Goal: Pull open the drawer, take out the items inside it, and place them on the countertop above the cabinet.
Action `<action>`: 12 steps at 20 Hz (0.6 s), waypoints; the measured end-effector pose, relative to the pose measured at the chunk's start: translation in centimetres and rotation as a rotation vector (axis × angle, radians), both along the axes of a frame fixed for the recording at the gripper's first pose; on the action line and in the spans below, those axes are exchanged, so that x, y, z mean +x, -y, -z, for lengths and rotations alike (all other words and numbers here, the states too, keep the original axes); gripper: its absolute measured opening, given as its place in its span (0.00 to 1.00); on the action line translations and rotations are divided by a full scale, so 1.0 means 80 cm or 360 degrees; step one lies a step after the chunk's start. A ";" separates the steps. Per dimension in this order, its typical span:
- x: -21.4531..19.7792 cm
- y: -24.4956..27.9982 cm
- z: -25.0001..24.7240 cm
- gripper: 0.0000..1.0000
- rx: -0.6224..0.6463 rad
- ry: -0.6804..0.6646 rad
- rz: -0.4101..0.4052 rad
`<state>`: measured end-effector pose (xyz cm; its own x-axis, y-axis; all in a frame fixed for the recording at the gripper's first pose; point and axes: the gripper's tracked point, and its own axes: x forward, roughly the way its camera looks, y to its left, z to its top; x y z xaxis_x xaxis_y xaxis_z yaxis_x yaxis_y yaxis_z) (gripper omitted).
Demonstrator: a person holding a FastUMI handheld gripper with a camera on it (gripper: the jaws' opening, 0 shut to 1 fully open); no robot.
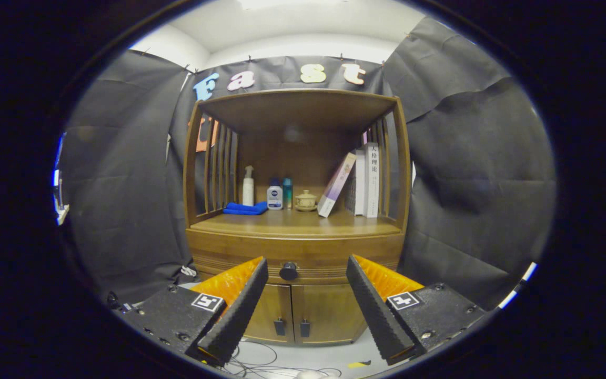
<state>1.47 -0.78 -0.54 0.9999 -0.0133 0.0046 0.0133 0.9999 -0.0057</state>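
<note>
Both of my gripper [307, 266] fingers [234, 310] are spread wide apart and grip nothing; each shows a black ribbed pad and an orange side panel. Beyond the fingertips, well apart from them, stands a wooden cabinet [295, 247]. Its drawer [295, 268] is shut, and the round dark knob [288, 271] sits at the drawer's middle, in line with the gap between my fingers. Below the drawer, two cabinet doors [293, 313] are closed, each with a small dark handle near the centre seam.

Above the drawer, the countertop [292, 223] carries, from one side to the other: a folded blue cloth [245, 209], a white pump bottle [248, 187] just behind it, a white-and-blue bottle [274, 196], a teal bottle [287, 192] touching it, a small lidded ceramic cup [305, 200], a leaning book [336, 185], and upright books [366, 180]. Slatted side rails enclose the shelf.

On the pale floor [334, 352] beneath my fingers lie thin cables [253, 355].
</note>
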 end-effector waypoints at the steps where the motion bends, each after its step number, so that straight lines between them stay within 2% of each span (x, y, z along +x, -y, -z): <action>1: 0.006 -0.002 0.005 0.99 -0.0005 -0.0002 0.0001; 5: 0.042 -0.007 0.033 0.99 -0.0035 -0.0002 0.0002; 12: 0.118 0.007 0.096 0.99 0.0036 -0.0062 0.0008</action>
<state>10.92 -1.32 -8.25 0.9993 -0.0177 -0.0344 0.0183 0.9997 0.0165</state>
